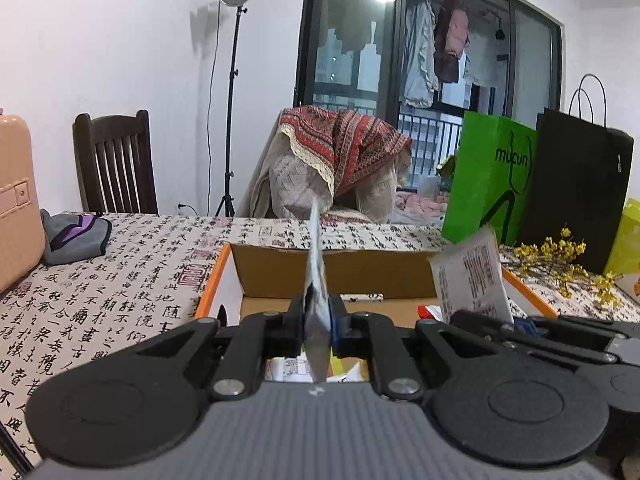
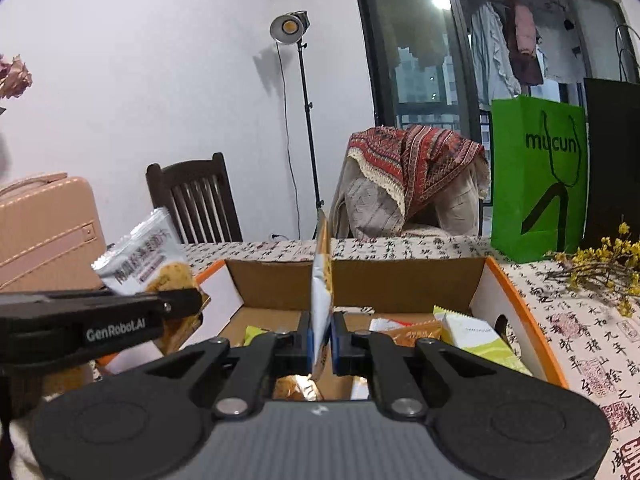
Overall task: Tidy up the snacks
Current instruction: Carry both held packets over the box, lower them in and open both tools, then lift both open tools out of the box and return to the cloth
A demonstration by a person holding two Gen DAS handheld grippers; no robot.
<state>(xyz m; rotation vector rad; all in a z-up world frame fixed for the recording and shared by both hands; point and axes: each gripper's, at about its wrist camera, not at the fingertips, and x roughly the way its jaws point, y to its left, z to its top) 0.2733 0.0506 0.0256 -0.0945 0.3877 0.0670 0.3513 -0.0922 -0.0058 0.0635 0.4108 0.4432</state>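
An open cardboard box with an orange rim (image 1: 212, 280) (image 2: 520, 300) stands on the table straight ahead of both grippers. My left gripper (image 1: 319, 320) is shut on a thin silvery snack packet (image 1: 316, 264), seen edge on and held upright above the box's near side. From the right wrist view that packet (image 2: 140, 256) is white with a biscuit picture, pinched by the left gripper (image 2: 184, 304). My right gripper (image 2: 321, 340) is shut on a white and orange packet (image 2: 322, 280), also upright over the box; in the left wrist view this packet (image 1: 472, 280) rises from the right gripper (image 1: 516, 322). Several packets lie in the box, among them a green-white one (image 2: 480, 336).
The table has a calligraphy cloth (image 1: 100, 300). A pink suitcase (image 1: 16, 200) and grey pouch (image 1: 76, 236) are at the left. A green bag (image 1: 488, 184), black bag (image 1: 576, 188) and yellow dried flowers (image 1: 560, 256) stand at the right. Beyond the table are a dark chair (image 1: 114, 164), a light stand (image 1: 230, 120) and a chair draped in cloth (image 1: 340, 160).
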